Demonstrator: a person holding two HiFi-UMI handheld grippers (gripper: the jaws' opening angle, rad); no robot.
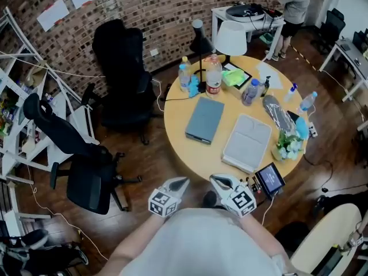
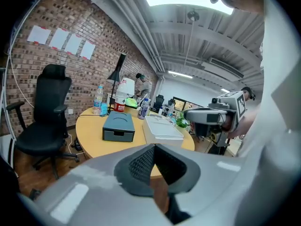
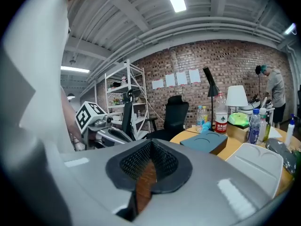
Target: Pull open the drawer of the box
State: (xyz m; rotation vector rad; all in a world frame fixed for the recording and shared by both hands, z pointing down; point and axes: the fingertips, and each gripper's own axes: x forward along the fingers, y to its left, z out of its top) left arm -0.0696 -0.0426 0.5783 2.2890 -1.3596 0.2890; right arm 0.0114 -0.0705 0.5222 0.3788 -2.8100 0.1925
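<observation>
Box: blue-grey box (image 1: 204,119) near the middle of the round table (image 1: 183,149); drawer (image 2: 118,134) closed, facing the person
Left gripper (image 1: 179,184): off the table's near edge; jaws together, empty
Right gripper (image 1: 221,181): same edge; jaws together, empty
Risk: unbraced, the box may slide when the drawer is pulled

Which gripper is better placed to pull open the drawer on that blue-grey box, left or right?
Left, probably. The left gripper looks straight at the drawer front of the box; the right gripper sees only its top and side. Both have their jaws shut.
</observation>
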